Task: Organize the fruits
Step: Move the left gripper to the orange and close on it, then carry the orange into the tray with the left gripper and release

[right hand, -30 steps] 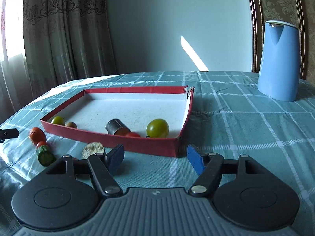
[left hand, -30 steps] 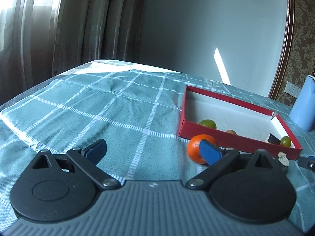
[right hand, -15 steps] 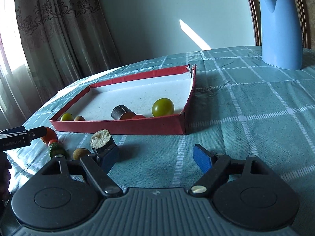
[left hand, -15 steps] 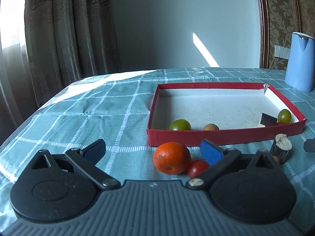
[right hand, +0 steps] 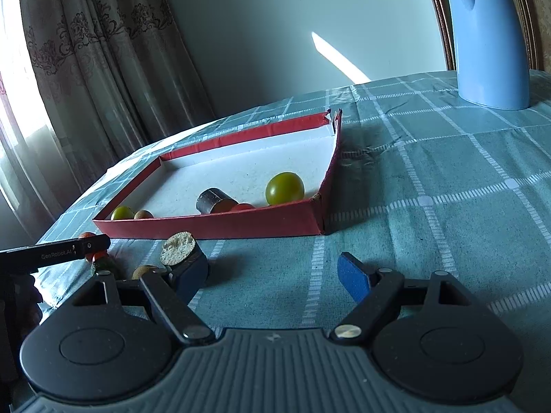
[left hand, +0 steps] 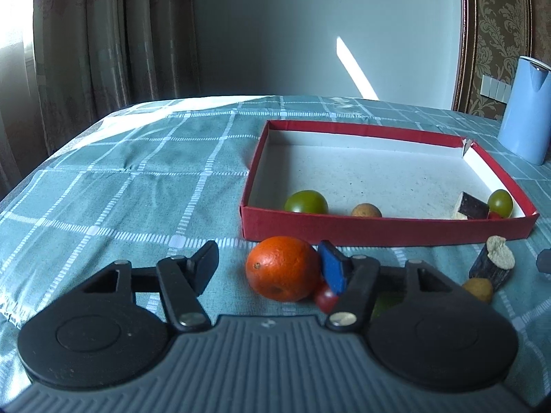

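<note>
The left tongs (left hand: 267, 270) are sitting wide apart, low over the desk (left hand: 131, 179), with the orange (left hand: 282, 267) lying between the two fingers, close against the blue-padded one and well clear of the black one. Nothing is gripped. The orange is resting on the checked cloth just outside the near wall of the red box (left hand: 385, 229), with a small red fruit (left hand: 325, 297) tucked against it under the padded finger.

To take the orange cleanly, the person is probably best sliding the tongs a little to the right so the fruit sits centred, then closing on its widest part; a round, firm skin is likely to roll or squirt forward if pinched off-centre. The small red fruit looks liable to be caught or crushed under the pad, so the fingers should be meeting above it.

The right tongs (right hand: 272, 272) are also standing wide and holding nothing, hovering near a dark cut piece with a pale end (right hand: 179, 246) and a small brown fruit (right hand: 144, 270), both outside the box. Inside the box are lying two green fruits (right hand: 285, 188), a brown one, a dark cut chunk (right hand: 213, 200) and something red. A lift over the low wall, then a gentle release on the bare floor of the box, should be enough. The blue kettle (right hand: 489, 38) is standing well apart.
</note>
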Demonstrator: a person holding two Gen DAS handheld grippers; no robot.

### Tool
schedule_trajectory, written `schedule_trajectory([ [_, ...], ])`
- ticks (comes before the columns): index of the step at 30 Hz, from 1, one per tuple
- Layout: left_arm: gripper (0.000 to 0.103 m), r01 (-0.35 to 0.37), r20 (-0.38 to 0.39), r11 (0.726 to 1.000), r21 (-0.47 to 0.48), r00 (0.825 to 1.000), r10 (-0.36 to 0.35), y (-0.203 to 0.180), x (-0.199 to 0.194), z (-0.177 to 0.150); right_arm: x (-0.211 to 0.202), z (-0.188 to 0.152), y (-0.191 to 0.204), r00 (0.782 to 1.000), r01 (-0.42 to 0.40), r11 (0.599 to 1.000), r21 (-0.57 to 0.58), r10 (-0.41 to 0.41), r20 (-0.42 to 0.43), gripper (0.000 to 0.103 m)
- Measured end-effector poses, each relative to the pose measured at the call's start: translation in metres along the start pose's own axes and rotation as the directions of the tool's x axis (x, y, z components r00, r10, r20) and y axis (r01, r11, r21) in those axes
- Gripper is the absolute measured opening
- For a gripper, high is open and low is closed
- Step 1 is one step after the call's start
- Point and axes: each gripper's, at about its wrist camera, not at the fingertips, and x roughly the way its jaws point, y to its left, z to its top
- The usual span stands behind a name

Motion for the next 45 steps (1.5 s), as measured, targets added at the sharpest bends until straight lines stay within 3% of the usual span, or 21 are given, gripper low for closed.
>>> schedule_trajectory([
  [3, 0.042, 0.021, 0.008, 1.0, 0.009, 1.0, -0.021, -0.004, -0.003, -0.001, 0.0, 0.0, 0.0, 1.0, 0.002, 1.0, -0.003, -0.002, 0.001, 0.083],
  [12, 0.04, -0.001, 0.014, 1.0, -0.009, 1.0, 0.001, -0.001, -0.013, -0.005, -0.004, -0.005, 0.017, 0.999, 0.024, 0.996, -0.089, -0.025, -0.019, 0.083],
  [17, 0.04, -0.005, 0.049, 1.0, -0.029, 0.999, 0.006, 0.009, -0.032, -0.003, -0.015, -0.02, 0.039, 0.993, 0.088, 0.976, -0.198, -0.101, -0.058, 0.084],
  [21, 0.04, 0.004, 0.086, 0.999, -0.044, 0.996, 0.0, 0.013, -0.047, 0.008, -0.014, -0.031, 0.059, 0.981, 0.146, 0.941, -0.305, -0.177, -0.078, 0.096],
  [25, 0.04, 0.01, 0.115, 1.0, -0.029, 0.993, -0.007, 0.005, -0.05, 0.024, -0.011, -0.032, 0.061, 0.974, 0.181, 0.931, -0.316, -0.214, -0.073, 0.102],
  [35, 0.04, 0.032, 0.066, 0.999, -0.037, 0.997, -0.029, -0.02, 0.004, 0.068, -0.01, -0.03, 0.051, 0.98, 0.145, 0.956, -0.257, -0.175, -0.099, 0.103],
  [42, 0.04, 0.033, 0.002, 0.999, -0.04, 0.999, -0.033, -0.03, 0.042, 0.072, -0.01, -0.029, 0.049, 0.981, 0.138, 0.959, -0.247, -0.167, -0.1, 0.103],
  [45, 0.041, 0.025, 0.013, 0.999, -0.033, 1.0, -0.025, -0.032, 0.047, 0.069, -0.01, -0.029, 0.049, 0.981, 0.136, 0.96, -0.244, -0.164, -0.1, 0.103],
])
